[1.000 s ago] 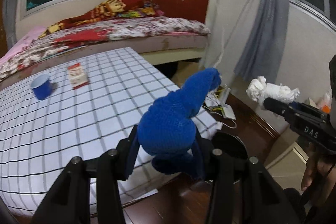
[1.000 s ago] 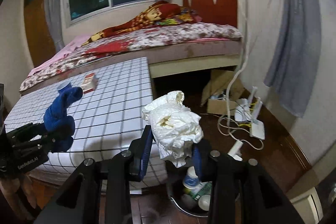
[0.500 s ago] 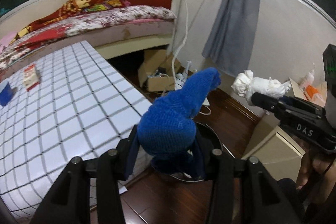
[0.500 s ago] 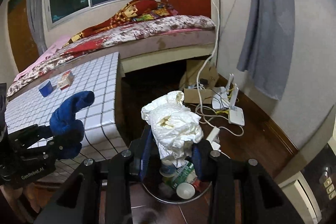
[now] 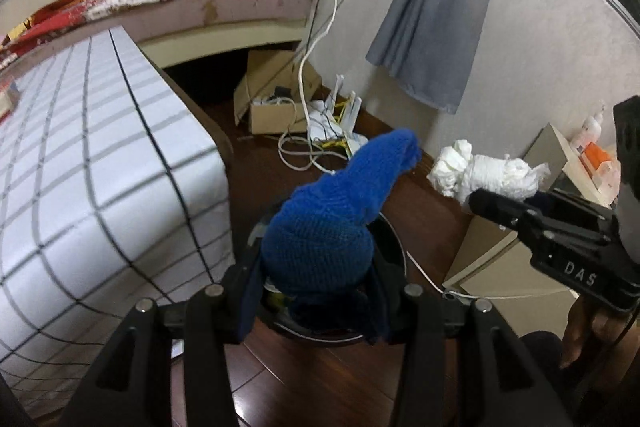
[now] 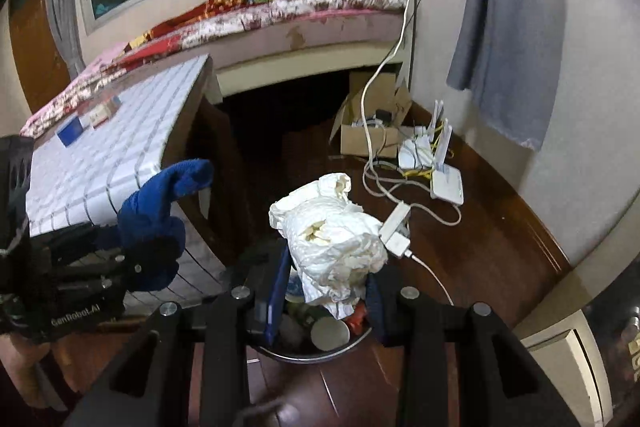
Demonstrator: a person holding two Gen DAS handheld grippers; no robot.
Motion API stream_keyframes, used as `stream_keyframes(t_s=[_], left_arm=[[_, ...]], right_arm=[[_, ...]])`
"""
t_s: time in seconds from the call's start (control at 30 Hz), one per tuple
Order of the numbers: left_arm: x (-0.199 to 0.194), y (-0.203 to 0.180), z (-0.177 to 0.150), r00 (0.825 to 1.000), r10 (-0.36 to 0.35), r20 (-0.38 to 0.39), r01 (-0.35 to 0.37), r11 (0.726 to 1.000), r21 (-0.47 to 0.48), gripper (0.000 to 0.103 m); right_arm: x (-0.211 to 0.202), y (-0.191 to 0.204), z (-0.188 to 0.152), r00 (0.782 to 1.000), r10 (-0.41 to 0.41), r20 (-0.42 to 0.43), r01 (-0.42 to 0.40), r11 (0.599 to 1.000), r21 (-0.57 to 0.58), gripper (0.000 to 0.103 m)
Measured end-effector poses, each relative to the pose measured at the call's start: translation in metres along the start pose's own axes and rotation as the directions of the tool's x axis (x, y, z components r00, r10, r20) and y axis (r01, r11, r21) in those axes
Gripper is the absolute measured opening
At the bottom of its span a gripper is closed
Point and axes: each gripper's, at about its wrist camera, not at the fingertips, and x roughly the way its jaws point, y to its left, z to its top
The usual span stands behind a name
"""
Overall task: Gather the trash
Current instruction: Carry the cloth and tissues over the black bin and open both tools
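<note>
Your left gripper (image 5: 316,291) is tipped steeply down toward the floor, its jaws clamped on a blue knitted sock (image 5: 328,223) that bulges up between them, the toe end pointing to about one o'clock. Directly beneath it, mostly hidden by the sock, lies the round trash bin (image 5: 394,239) on the dark wood floor; only its rim shows at about three o'clock of the sock. The checked table (image 5: 100,163) fills the view from eight to eleven o'clock.

Your right gripper (image 6: 326,291) is angled down much the same, its jaws pressed on a crumpled white paper wad (image 6: 336,235) that stands up above the fingers. The bin (image 6: 352,341) sits right under it at six o'clock of the wad, with a cup and other scraps inside.

In the left view your right gripper (image 5: 476,199) comes in level from three o'clock, the wad (image 5: 480,171) sticking out at its tip, a bare hand (image 5: 588,331) under its body. In the right view the left gripper (image 6: 132,263) comes in from nine o'clock with the sock (image 6: 160,215) poking up toward one o'clock, just beside the table's corner (image 6: 156,163).
</note>
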Motion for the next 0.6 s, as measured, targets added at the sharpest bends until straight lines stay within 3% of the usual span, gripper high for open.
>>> stream_keyframes(t_s=[0.37,0.43,0.47,0.5,0.53,0.57,0.6], left_arm=[[0.047,-0.001,0.000,0.993,-0.019,-0.113,0.017,1.000,-0.015,0.049],[0.055,0.000,0.000,0.991,-0.030,-0.134,0.026,0.999,-0.028,0.052],[0.061,0.000,-0.001,0.988,-0.040,-0.152,0.034,0.999,-0.038,0.066],[0.069,0.001,-0.003,0.984,-0.037,-0.176,0.028,0.998,-0.050,0.087],[0.074,0.002,-0.006,0.983,-0.024,-0.184,0.014,0.998,-0.054,0.094],[0.075,0.003,-0.008,0.984,-0.018,-0.179,0.008,0.998,-0.055,0.099],[0.076,0.004,-0.012,0.983,-0.001,-0.183,-0.009,0.998,-0.056,0.102]], right_arm=[[0.075,-0.014,-0.011,0.989,0.060,-0.136,-0.069,0.996,-0.062,0.037],[0.086,-0.016,-0.012,0.985,0.078,-0.154,-0.089,0.994,-0.063,0.037],[0.092,-0.018,-0.012,0.982,0.091,-0.166,-0.103,0.993,-0.065,0.038],[0.098,-0.018,-0.014,0.979,0.096,-0.180,-0.110,0.992,-0.067,0.045],[0.110,-0.021,-0.018,0.974,0.084,-0.211,-0.099,0.993,-0.064,0.054],[0.120,-0.025,-0.023,0.972,0.063,-0.226,-0.077,0.996,-0.054,0.079],[0.125,-0.028,-0.026,0.972,0.057,-0.229,-0.071,0.996,-0.054,0.096]])
